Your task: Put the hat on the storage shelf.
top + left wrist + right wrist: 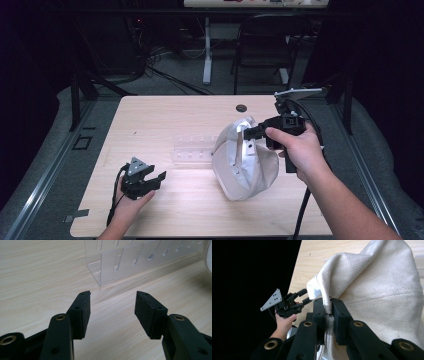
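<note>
Left gripper (156, 178) is sitting low at the near-left of the tabletop (165, 115), held in the person's left hand (131, 204), jaws standing apart with nothing between them. In the left gripper view the pads (86, 315) are hanging just over bare wood, pointing at a clear acrylic rack (140, 260) lying ahead of them, near but not touching.

Right gripper (248, 133) is being held up off the tabletop by the right hand (300, 150) at mid-right, jaws clamping a fold of the cream cloth bag (245, 165). In the right gripper view the fabric (374, 290) is pinched tight between the two pads at a seam or hem edge, with the rest of the cloth draping away from the grip. From the high view the bag is hanging from the pinch point, its lower part sagging onto the tabletop right of centre, just beside the right end of the acrylic rack (192, 150).

Farther back: a small dark round hole (241, 108) in the tabletop near the far edge, then a chair (265, 45) and a table leg (207, 50) on the floor beyond, mostly in the dark.
</note>
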Motion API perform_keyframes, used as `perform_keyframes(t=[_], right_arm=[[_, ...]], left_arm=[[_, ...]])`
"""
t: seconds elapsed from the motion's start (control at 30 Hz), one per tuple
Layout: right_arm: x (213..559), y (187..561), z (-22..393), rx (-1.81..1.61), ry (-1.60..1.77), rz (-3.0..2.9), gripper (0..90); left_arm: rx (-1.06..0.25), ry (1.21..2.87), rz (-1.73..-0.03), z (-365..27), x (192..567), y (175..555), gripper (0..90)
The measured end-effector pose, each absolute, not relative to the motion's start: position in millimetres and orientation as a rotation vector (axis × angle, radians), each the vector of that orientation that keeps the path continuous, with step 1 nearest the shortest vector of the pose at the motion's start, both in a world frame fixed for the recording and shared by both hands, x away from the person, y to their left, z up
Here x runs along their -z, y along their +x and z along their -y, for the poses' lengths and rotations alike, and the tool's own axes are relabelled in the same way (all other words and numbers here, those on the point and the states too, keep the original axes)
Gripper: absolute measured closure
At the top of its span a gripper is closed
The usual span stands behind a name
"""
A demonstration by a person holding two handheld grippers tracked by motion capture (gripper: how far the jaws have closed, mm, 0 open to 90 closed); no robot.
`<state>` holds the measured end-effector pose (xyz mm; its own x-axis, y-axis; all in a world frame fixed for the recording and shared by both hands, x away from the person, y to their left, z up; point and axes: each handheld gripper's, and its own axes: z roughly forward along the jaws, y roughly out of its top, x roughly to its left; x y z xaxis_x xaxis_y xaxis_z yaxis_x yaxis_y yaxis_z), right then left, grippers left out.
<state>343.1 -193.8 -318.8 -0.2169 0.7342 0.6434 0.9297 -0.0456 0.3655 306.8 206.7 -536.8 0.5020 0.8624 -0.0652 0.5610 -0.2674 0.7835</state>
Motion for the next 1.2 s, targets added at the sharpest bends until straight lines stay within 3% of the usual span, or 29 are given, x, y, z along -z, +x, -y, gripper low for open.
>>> perform_keyframes(t=[0.5,1.2], right_arm=[[294.9,354.5,191.6,1.217,-1.794,1.957,82.2],[283.5,399.7,173.9,1.309,-1.886,1.859,82.2]], left_arm=[[-0.488,1.957,-1.159,-205.1,536.4,305.9,47.0],[-0.501,1.96,-1.094,-191.0,530.8,302.8,43.3]])
